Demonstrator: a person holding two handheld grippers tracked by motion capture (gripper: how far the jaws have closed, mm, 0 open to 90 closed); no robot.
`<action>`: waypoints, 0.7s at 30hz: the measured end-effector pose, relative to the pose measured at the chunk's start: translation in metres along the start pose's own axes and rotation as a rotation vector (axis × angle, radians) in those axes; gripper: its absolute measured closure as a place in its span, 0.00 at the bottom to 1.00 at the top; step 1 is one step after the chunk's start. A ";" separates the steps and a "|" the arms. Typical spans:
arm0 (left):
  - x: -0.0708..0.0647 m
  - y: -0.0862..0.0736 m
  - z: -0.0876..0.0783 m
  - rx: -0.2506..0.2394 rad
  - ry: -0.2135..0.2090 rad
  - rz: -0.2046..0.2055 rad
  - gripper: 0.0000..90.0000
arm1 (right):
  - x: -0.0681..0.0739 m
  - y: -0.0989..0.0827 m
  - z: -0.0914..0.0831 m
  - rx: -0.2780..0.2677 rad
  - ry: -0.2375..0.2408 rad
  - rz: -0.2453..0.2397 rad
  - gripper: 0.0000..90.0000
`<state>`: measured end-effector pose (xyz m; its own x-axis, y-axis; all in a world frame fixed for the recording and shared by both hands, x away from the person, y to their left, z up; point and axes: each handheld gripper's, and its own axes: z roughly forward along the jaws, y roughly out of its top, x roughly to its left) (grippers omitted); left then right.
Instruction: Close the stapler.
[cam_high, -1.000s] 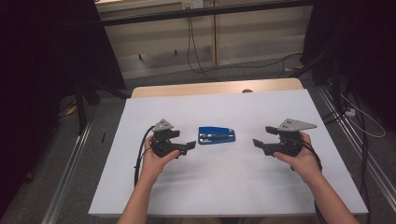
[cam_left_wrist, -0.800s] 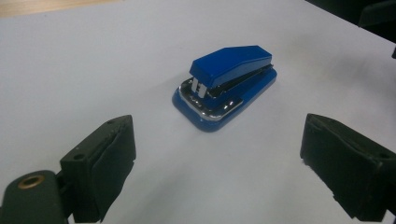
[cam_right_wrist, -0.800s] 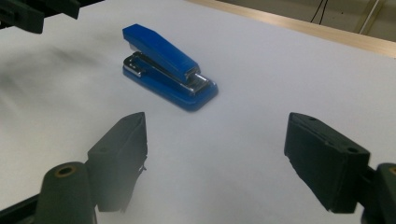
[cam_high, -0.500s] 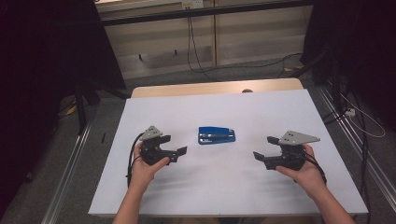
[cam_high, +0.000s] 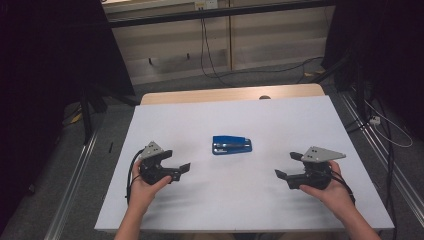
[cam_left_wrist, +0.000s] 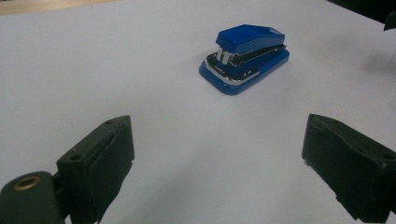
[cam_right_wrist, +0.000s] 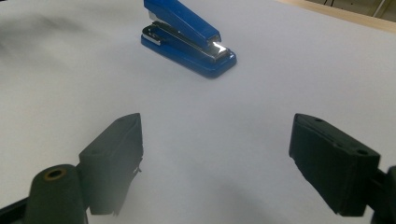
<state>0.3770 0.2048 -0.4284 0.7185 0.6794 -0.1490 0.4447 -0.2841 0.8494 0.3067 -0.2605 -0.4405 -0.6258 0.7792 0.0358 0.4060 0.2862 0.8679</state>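
One blue stapler (cam_high: 231, 145) lies flat on the white sheet (cam_high: 250, 200) covering the desk, about midway between left and right edges and slightly nearer the far edge. Two grippers, one per hand. Left gripper (cam_high: 176, 170) sits toward the near-left corner, well apart from the stapler, jaws wide open with nothing between them. Right gripper (cam_high: 286, 176) sits toward the near-right corner, also well apart, jaws have just been opening and stand wide, nothing between them. Both grippers point inward toward the stapler. In the left gripper view the stapler (cam_left_wrist: 243, 57) shows its hinged top and metal strip; probably closed, the angle is poor. One strip of bare wooden desk (cam_high: 230, 94) shows along the far edge.
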 end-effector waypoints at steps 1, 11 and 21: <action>0.001 -0.001 -0.002 0.000 0.003 -0.002 0.10 | 0.000 0.000 -0.001 -0.002 0.001 -0.001 0.20; 0.008 -0.010 -0.016 -0.002 0.023 -0.009 0.11 | 0.006 -0.005 -0.006 0.004 0.001 -0.017 0.19; 0.010 -0.018 -0.023 0.007 0.029 -0.011 0.11 | 0.006 -0.010 -0.012 0.006 -0.007 -0.009 0.18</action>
<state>0.3637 0.2323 -0.4333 0.6978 0.7017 -0.1436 0.4563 -0.2809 0.8443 0.2905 -0.2654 -0.4426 -0.6250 0.7802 0.0248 0.4043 0.2963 0.8653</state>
